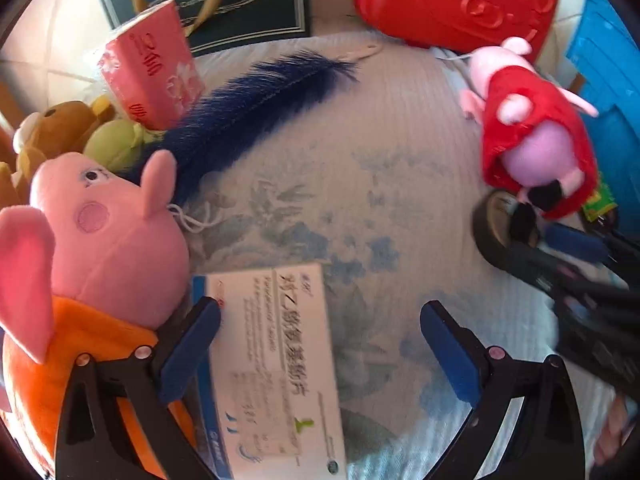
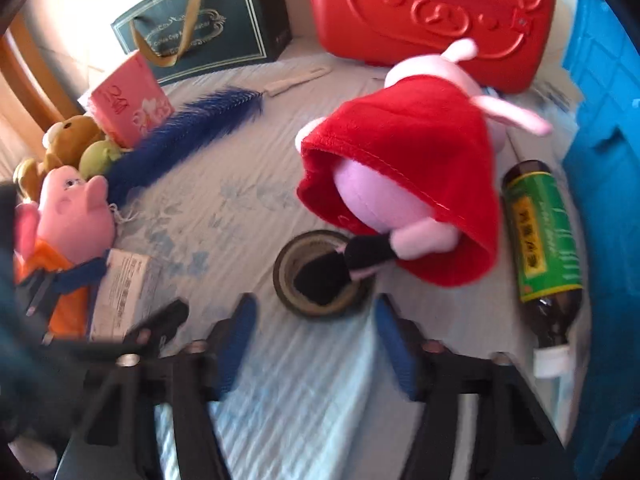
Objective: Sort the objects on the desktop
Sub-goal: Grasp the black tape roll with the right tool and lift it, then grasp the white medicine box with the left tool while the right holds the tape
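A: Jaws status? Where's the pig?
B: Both grippers, left gripper (image 1: pixel 320 344) and right gripper (image 2: pixel 316 340), are hanging open, gripping nothing. Red-dress pig plush (image 2: pixel 404 184) is lying center-right, feet touching the tape roll (image 2: pixel 320 276).

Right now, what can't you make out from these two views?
- Tape roll: far rim hidden by the red-dress pig's black feet, both views.
- White box: small print blurred; left gripper covers its edge.
- Bottle: only a sliver shows in the left view.
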